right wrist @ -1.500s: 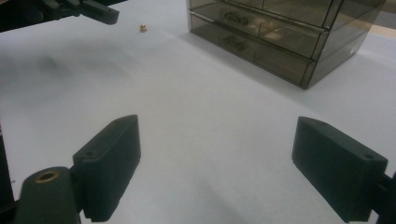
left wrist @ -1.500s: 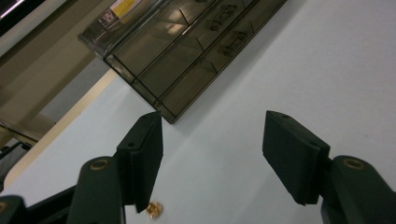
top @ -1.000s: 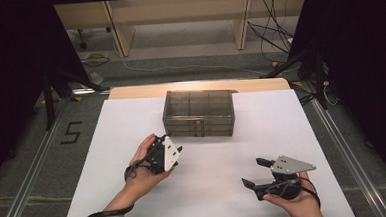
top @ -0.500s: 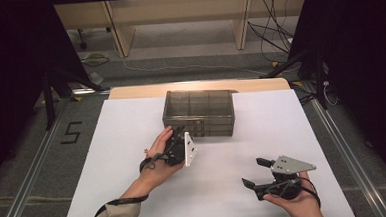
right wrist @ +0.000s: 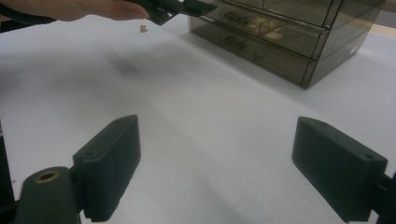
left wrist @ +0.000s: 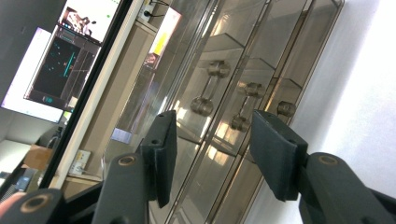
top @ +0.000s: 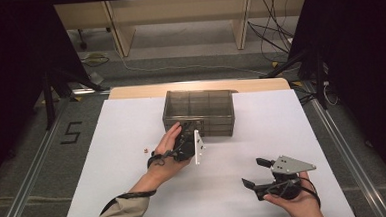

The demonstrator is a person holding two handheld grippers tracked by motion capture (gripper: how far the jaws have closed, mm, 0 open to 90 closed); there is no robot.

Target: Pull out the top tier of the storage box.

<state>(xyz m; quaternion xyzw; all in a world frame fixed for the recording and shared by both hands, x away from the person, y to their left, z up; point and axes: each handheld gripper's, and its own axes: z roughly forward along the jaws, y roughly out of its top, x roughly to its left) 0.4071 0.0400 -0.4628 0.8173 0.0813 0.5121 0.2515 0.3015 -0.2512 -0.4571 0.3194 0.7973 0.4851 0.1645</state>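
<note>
The smoked-plastic drawer cabinet stands at the white mat's far middle, every drawer closed, so the opening is yet to be done. The left gripper, just before its front, has been narrowing its half-spread jaws around a drawer handle, not yet pinching. Well nearer, the right gripper rests wide apart, empty. Left of the cabinet lies a tiny tan bit, obstructing nothing.

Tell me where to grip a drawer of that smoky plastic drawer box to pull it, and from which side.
Take a drawer handle, the small bar standing off the front on two posts. Come straight at the front of the drawer box, as the left gripper already does, one jaw on each side of the bar. The smooth panels probably offer no other hold.
</note>
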